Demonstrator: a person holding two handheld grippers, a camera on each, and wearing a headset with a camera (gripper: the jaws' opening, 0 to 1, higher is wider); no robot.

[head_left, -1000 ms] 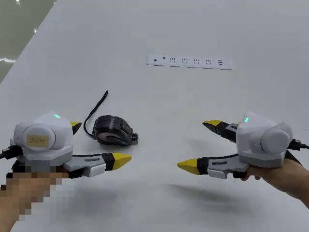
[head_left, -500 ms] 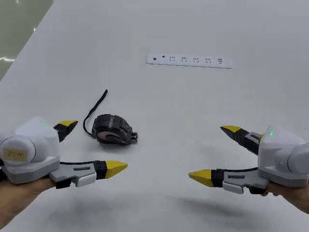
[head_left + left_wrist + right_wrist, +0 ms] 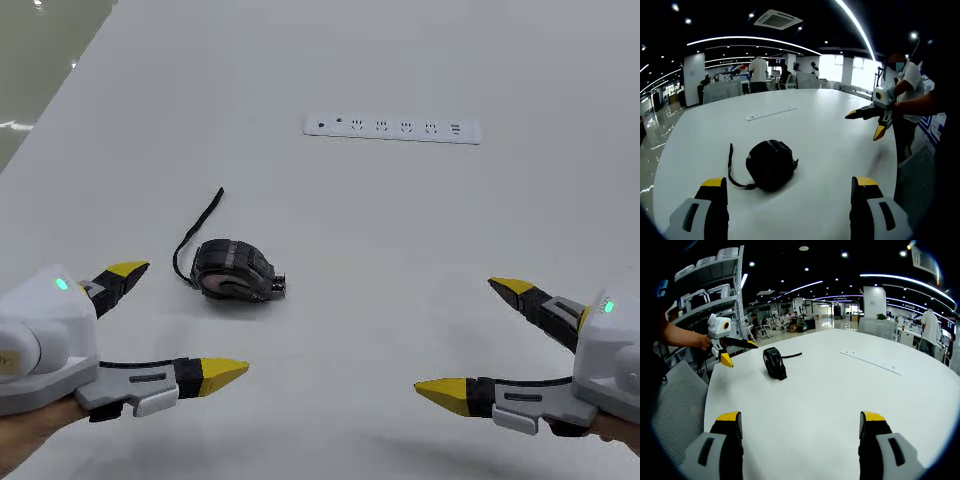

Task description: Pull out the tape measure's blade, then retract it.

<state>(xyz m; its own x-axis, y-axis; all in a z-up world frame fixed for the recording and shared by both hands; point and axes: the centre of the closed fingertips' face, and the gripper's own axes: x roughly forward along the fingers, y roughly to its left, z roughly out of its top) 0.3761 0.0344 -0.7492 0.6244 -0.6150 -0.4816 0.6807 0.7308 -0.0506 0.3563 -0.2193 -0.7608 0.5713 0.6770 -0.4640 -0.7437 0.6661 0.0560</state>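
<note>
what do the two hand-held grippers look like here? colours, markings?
Both match: the left hand-held gripper and right hand-held gripper each have a rounded white housing with a lit green light and two long jaws running grey, then black, to pointed yellow tips. The left one carries a yellowish sticker at the frame edge, unreadable. The person wears a white short-sleeved top.

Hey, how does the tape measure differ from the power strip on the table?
The tape measure is black, rounded and chunky; the power strip is white, long and flat. The tape measure trails a black strap; the power strip shows a row of sockets. The tape measure lies in the foreground, the power strip farther back. Both rest on the white table.
</note>
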